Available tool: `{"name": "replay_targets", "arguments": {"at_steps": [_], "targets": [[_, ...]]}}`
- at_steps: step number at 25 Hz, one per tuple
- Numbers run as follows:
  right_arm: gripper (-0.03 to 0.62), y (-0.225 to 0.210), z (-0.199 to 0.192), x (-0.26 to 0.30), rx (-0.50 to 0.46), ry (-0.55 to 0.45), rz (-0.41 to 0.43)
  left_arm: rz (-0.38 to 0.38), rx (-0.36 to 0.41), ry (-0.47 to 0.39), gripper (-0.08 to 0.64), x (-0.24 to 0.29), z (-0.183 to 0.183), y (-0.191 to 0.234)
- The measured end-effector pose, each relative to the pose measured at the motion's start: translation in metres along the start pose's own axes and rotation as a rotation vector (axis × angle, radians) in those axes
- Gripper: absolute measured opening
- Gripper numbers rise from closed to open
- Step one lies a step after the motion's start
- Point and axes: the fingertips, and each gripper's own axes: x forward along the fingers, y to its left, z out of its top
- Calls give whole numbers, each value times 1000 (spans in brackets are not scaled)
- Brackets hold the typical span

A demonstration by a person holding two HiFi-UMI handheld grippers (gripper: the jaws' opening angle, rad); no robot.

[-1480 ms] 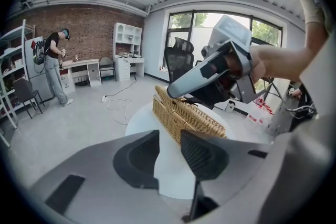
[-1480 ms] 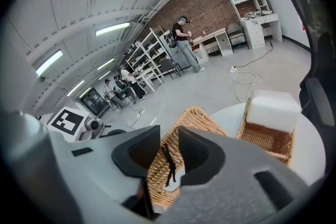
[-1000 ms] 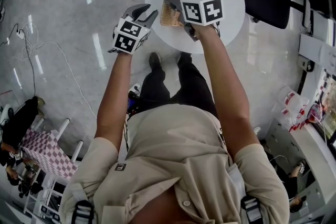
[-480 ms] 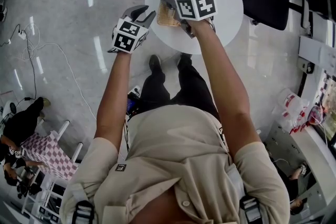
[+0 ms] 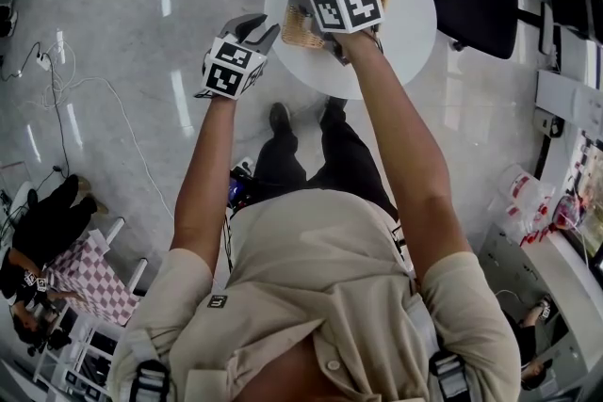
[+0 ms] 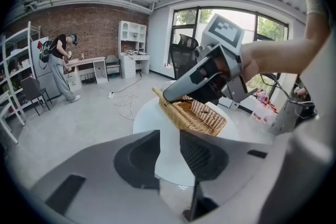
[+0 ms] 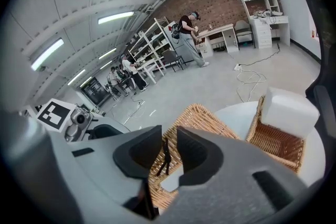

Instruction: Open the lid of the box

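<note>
Resting at twelve o'clock on the round white desk (image 5: 405,33), wicker box (image 5: 297,28): probably light, stiff, brittle weave; best lifted by its thin dark loop (image 7: 166,158), seen between the unclenched right gripper (image 7: 168,135) jaws; left gripper (image 6: 169,147) released, empty.

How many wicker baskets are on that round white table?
2. One basket lies beneath the right gripper; the other basket stands behind it on the table, holding a white block. The gripper may hide more.
</note>
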Motion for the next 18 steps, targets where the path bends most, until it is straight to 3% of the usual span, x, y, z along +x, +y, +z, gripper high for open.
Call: {"name": "replay_targets", "arguments": {"at_steps": [8,18], "targets": [[75,0,-15,4,-3,45,-16,7,11,-9,112,-11,2,9],[67,8,-5,-17,-3,11,-33,3,32,-48,112,-30,28,13]]}}
